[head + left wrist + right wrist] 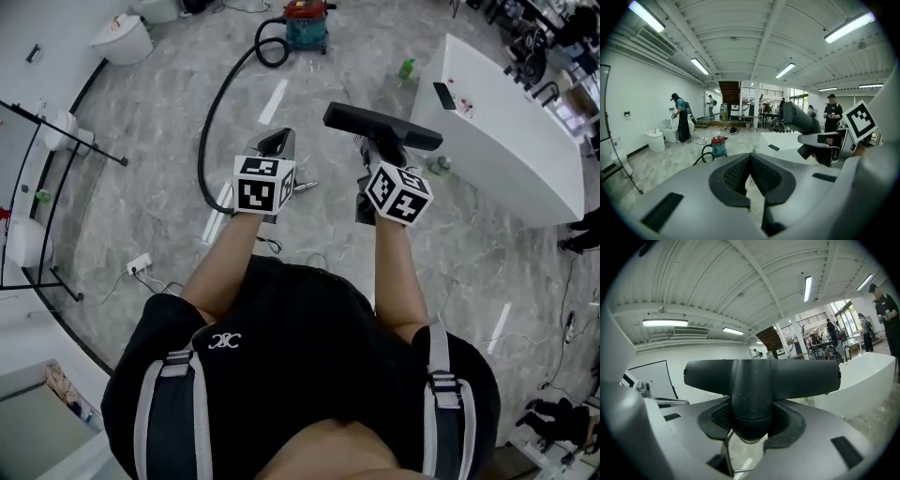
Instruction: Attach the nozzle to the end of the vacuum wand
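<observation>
Nearest, the right gripper (750,420) clasps the black floor nozzle (759,373) by its round neck, with the wide head crosswise above the jaws. The nozzle looks like light, rigid, smooth plastic. The neck seems the sound place to hold it, leaving the socket end free. Beside it, the left gripper (751,164) is clenched on nothing. Further off, the black hose (217,112) runs across the floor to the red vacuum (307,23). The wand's end is perhaps hidden beneath the left gripper.

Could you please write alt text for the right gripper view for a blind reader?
The right gripper has its jaws closed on the round neck of a black T-shaped plastic vacuum nozzle, whose wide head lies crosswise. A white counter stands behind at right.
</observation>
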`<action>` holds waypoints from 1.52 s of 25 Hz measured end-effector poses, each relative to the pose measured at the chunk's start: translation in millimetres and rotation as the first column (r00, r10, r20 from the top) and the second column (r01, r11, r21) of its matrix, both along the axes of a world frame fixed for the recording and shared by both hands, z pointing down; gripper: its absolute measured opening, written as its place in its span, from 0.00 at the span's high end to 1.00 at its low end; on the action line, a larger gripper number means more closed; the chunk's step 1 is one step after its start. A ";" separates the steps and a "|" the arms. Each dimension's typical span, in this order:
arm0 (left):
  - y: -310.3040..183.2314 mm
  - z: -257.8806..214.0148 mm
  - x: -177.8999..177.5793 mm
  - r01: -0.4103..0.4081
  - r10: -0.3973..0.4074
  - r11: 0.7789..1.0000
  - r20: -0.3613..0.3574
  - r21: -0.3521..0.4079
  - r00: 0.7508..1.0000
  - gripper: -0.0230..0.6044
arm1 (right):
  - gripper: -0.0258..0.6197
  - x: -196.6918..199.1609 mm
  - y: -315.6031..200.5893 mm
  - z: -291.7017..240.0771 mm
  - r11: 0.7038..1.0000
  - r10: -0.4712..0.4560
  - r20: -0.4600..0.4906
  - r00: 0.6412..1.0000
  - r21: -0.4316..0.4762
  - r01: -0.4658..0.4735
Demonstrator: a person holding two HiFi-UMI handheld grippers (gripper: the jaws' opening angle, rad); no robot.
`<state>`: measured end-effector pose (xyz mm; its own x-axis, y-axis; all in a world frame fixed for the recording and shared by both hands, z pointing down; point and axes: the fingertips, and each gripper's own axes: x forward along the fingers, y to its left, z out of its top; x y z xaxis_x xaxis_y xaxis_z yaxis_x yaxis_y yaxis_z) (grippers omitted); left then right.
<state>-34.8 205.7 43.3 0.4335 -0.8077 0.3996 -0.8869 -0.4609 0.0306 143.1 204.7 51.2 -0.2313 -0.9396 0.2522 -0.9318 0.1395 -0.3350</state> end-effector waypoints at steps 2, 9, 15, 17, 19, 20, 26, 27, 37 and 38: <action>-9.6 1.0 4.9 -0.008 0.008 1.000 0.000 0.004 1.000 0.95 | 0.69 1.7 -10.9 3.2 1.000 -0.007 0.005 1.000 -0.001 0.007; -56.6 17.5 1.6 -0.012 0.012 1.000 0.002 -0.021 1.000 0.95 | 0.69 -5.0 -59.5 21.9 0.999 -0.019 0.016 1.000 -0.044 0.020; -134.8 36.7 -12.1 -0.037 0.038 0.999 0.009 -0.032 0.999 0.95 | 0.69 -15.8 -131.4 34.3 0.998 -0.001 -0.008 1.000 -0.056 0.001; -167.0 42.4 -19.7 -0.054 0.054 0.998 0.003 -0.044 0.999 0.95 | 0.69 -23.0 -162.6 34.5 0.998 0.009 -0.010 1.000 -0.062 -0.009; -199.5 48.8 -29.7 -0.070 0.070 0.996 -0.007 -0.059 0.998 0.95 | 0.69 -32.8 -193.4 33.3 0.997 0.016 -0.006 1.000 -0.072 -0.016; -214.9 52.8 -34.9 -0.079 0.078 0.995 -0.010 -0.066 0.997 0.95 | 0.69 -37.8 -207.4 33.3 0.997 0.021 -0.005 1.000 -0.077 -0.021; -290.6 82.9 -47.6 -0.136 0.136 0.983 -0.008 -0.120 0.991 0.95 | 0.69 -51.3 -267.5 48.1 0.989 0.051 -0.009 0.999 -0.136 -0.051; -299.7 90.1 -47.6 -0.146 0.147 0.980 -0.002 -0.132 0.989 0.95 | 0.69 -51.4 -274.1 53.0 0.987 0.054 -0.009 0.999 -0.148 -0.055; -326.9 281.7 -35.6 -0.171 0.235 0.898 0.114 -0.404 0.965 0.95 | 0.69 -36.3 -331.2 190.3 0.938 0.014 0.077 0.997 -0.346 0.014; -324.9 310.8 -30.4 -0.185 0.260 0.885 0.125 -0.428 0.957 0.95 | 0.69 -35.5 -336.7 212.0 0.935 0.009 0.093 0.996 -0.354 0.025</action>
